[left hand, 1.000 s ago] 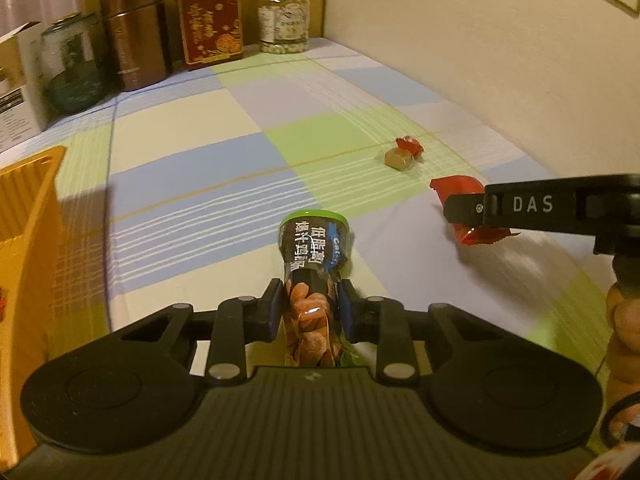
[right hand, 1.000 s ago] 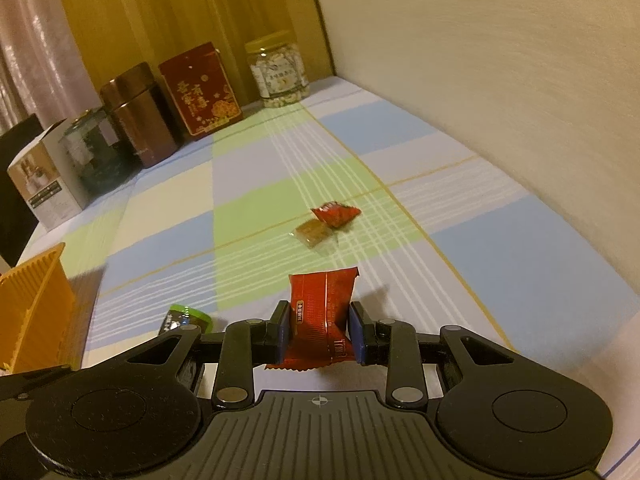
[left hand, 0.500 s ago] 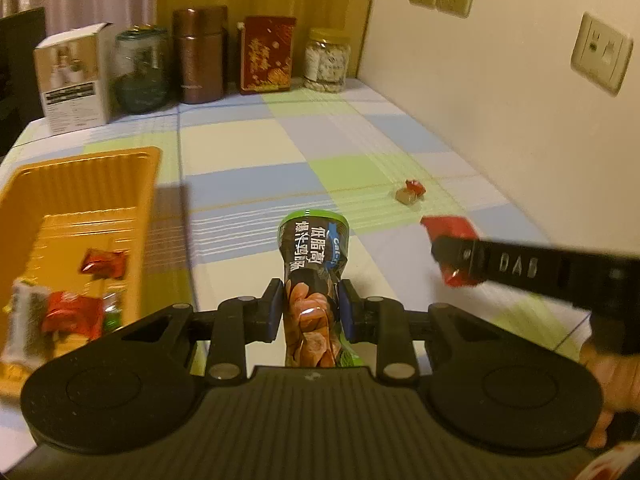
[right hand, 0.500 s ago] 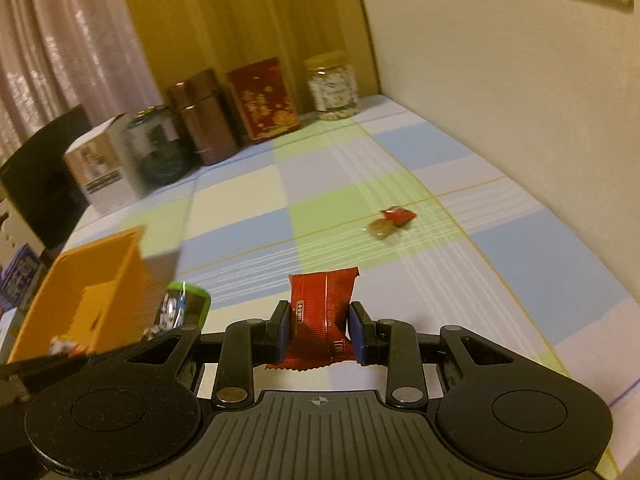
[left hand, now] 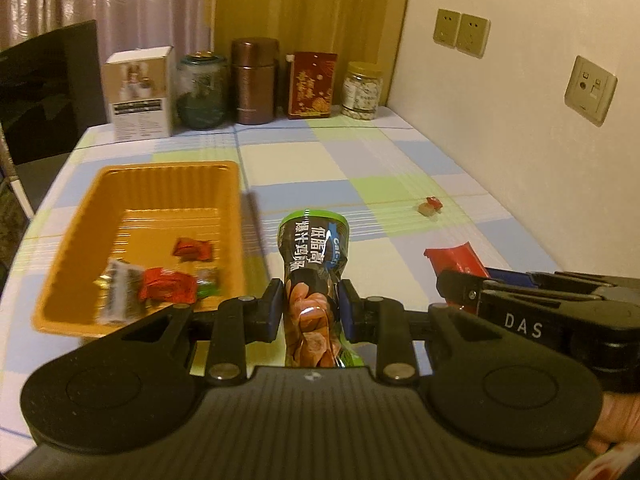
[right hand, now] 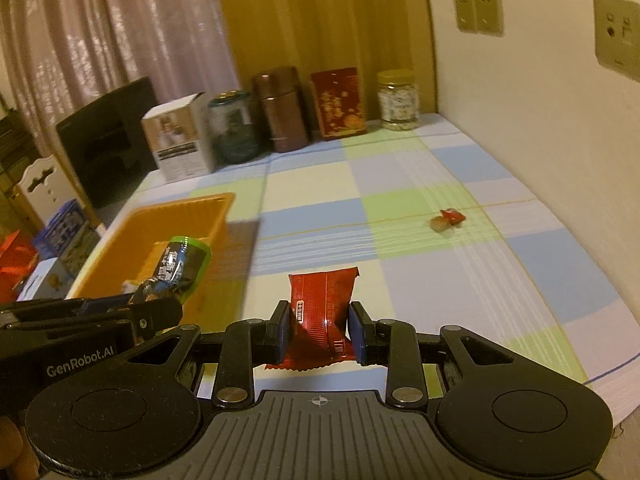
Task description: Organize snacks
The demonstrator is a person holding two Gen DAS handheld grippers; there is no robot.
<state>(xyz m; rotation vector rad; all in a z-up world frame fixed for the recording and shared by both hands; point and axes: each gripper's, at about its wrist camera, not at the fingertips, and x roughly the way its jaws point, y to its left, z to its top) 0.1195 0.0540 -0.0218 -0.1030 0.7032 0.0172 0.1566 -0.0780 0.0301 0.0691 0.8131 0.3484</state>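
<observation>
Left wrist view: the left gripper [left hand: 311, 306] is pinching a dark snack pouch with a green top [left hand: 314, 264] at its waist, the jaws pressing narrowly on both sides; the pouch's lower end is disappearing behind the gripper body. Just left of it, the orange tray [left hand: 92, 200] is sitting on the checked tablecloth [left hand: 360, 168], holding several wrapped snacks [left hand: 168, 286] that are blurring together, so their kinds are hard to tell. To the right, the right gripper [left hand: 460, 284] is reaching in from the frame edge, covering most of the red packet [left hand: 452, 256].

In the right wrist view, the right gripper [right hand: 319, 334] is clamping that red packet [right hand: 322, 300] between its pads, above the cloth, with its bottom edge showing just above the gripper body. The left gripper [right hand: 160, 312] is entering from the left, its tip hiding the pouch's [right hand: 180, 264] lower part in front of the tray [right hand: 188, 210]. Farther right, a small candy with a red wrapper [right hand: 446, 220] is lying alone on the cloth, too small to identify. At the far edge, a white box [right hand: 180, 148], two jars, a brown canister [right hand: 282, 108] and a red tin [right hand: 338, 102] are standing in a row.
</observation>
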